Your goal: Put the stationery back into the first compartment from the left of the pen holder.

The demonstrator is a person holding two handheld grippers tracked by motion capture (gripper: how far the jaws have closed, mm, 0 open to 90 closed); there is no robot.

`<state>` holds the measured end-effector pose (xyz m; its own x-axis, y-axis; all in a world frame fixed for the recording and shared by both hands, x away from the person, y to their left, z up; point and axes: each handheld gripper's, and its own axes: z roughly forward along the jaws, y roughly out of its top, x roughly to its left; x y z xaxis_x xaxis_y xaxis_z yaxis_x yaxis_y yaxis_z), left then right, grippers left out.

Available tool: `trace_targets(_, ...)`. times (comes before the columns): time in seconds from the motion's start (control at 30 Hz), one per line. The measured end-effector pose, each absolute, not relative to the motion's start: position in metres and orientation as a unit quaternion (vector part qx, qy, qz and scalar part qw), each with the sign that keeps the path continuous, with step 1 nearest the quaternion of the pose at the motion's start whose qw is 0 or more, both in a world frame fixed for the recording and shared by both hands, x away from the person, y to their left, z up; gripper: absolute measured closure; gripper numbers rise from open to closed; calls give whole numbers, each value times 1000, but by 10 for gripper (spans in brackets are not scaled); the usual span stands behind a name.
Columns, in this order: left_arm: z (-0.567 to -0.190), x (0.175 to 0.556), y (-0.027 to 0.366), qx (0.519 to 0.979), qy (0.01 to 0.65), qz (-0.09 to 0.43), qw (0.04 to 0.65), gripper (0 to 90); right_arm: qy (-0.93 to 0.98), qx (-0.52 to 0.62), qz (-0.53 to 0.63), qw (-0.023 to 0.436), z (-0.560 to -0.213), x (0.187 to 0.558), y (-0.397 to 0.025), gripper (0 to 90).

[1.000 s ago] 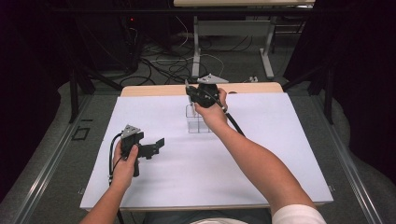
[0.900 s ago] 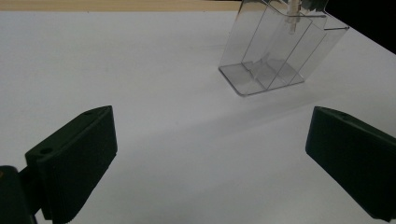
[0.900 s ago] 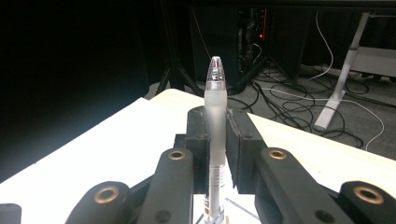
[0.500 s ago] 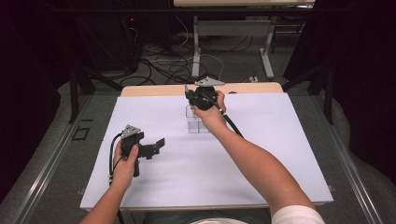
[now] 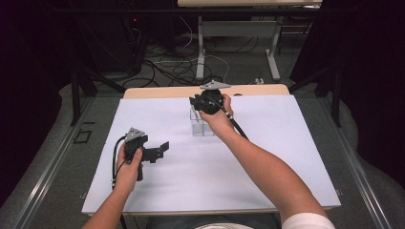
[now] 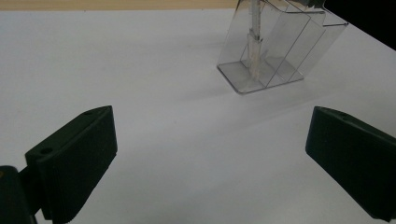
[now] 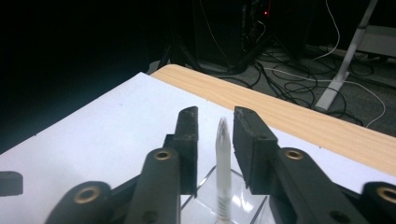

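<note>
right gripper view shows the right gripper [image 7: 215, 135] with its jaws parted a little on either side of a thin clear stick [image 7: 222, 172], which stands upright in the clear plastic holder [image 7: 233, 205]; no pad seems to touch it. against the high view a second ago, the hand has drawn slightly back and up over the holder [image 5: 200, 125], so the stick looks dropped in and let go, and that step reads as nearly done. the left gripper [image 5: 160, 150] sits well to the near left of the holder, jaws wide apart and empty. beyond the holder runs the wooden table edge [image 5: 157, 91]. nothing blocks the lift away; a jaw could still nudge the stick.
</note>
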<state>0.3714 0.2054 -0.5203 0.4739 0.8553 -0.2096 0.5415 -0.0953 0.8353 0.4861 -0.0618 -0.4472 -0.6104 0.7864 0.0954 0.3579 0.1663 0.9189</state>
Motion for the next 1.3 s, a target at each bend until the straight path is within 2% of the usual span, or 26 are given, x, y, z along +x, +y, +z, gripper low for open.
trace_targets(0.3, -521, 372, 204, 724, 484, 168, 462, 21, 733, 391, 520, 199, -445, 478, -75, 507)
trace_targets(0.73, -523, 373, 201, 724, 482, 169, 464, 21, 746, 403, 504, 167, -448, 461, -100, 395)
trace_targets(0.9, -523, 373, 201, 724, 482, 170, 464, 21, 740, 410, 506, 169, -450, 453, -106, 280)
trace_targets(1.1, -523, 373, 200, 724, 482, 169, 464, 21, 754, 386, 495, 195, -451, 447, -114, 247)
trace_targets(1.3, -523, 373, 200, 724, 482, 170, 463, 23, 769, 380, 481, 180, -456, 441, -125, 248)
